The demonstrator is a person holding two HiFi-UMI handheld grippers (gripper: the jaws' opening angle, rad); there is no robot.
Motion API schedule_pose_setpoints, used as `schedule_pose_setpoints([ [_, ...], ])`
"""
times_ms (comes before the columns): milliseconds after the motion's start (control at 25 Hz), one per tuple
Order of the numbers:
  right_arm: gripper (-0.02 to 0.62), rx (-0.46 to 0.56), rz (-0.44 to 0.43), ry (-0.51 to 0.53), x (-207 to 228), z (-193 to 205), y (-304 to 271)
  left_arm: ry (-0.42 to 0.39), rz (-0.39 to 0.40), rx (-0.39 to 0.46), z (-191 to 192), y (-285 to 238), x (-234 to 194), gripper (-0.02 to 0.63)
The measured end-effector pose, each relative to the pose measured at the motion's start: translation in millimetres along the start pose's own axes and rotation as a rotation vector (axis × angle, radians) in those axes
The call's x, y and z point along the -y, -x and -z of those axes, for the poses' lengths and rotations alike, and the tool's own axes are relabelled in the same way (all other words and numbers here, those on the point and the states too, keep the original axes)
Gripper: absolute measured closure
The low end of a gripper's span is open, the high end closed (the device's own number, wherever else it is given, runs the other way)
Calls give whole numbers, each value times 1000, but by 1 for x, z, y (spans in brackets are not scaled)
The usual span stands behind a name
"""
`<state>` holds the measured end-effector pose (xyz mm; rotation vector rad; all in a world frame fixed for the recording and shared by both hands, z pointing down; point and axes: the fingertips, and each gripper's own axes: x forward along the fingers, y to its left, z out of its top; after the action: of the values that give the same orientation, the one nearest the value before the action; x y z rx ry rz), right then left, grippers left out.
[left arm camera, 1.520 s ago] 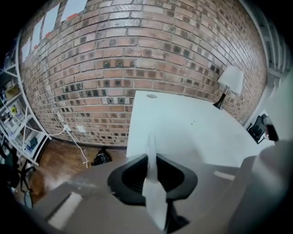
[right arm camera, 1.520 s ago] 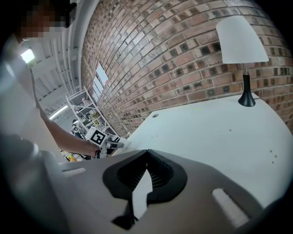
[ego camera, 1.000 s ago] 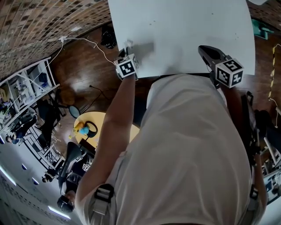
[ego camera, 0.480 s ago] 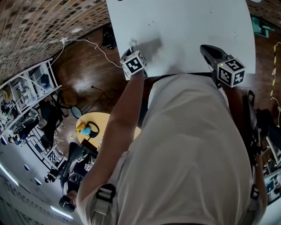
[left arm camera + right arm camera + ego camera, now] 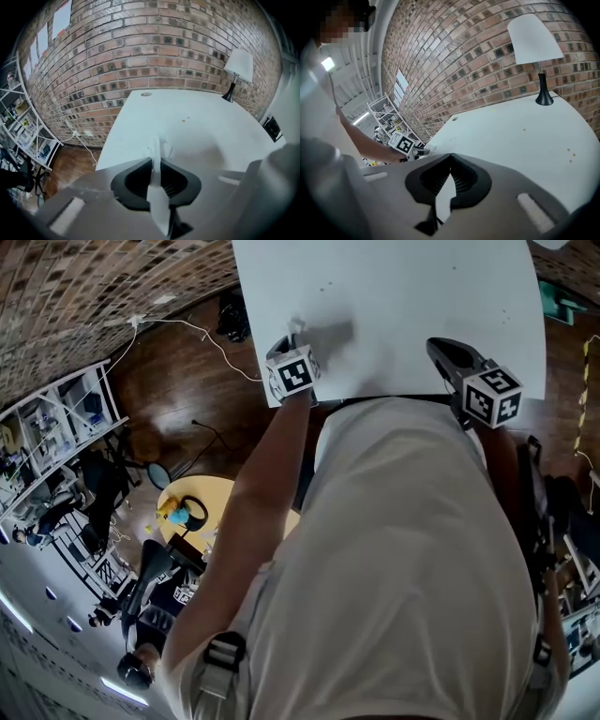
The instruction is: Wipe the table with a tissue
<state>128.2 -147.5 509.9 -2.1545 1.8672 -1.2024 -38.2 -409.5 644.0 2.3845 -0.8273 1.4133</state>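
The left gripper (image 5: 156, 164) is clenched on a white paper tissue (image 5: 158, 146): its two dark jaws pinch a thin fold of it, a crumpled tuft stands out just beyond the tips, and a flat strip trails back between the jaws towards the handle. That is where the tissue is, at the nose of this gripper, over the white table (image 5: 422, 287) near its left front corner. From above, the tuft seems to rest on the tabletop, though it is too small there for me to be sure it touches. The sheet looks very light, soft and limp, easy to tear or to drag out of the pinch if rubbed hard. I would judge the bunched middle the best place to hold, with enough left sticking out to meet the surface. A few small specks (image 5: 183, 121) lie on the table farther ahead of the tips. The right gripper (image 5: 451, 157) is closed on nothing, its tips together, held over the table's near edge well apart to the right of the tissue.
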Motion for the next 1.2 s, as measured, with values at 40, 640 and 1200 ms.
schedule_pose_setpoints([
  [40,588,-1,-2,1,-1,0,-1,-5,24,5,0,0,5,571],
  [640,588,-8,-8,3,-3,0,-5,142,74,117,-5,4,-53,566],
  [1200,588,-6,5,-3,0,2,1,-119,303,94,-3,18,65,569],
])
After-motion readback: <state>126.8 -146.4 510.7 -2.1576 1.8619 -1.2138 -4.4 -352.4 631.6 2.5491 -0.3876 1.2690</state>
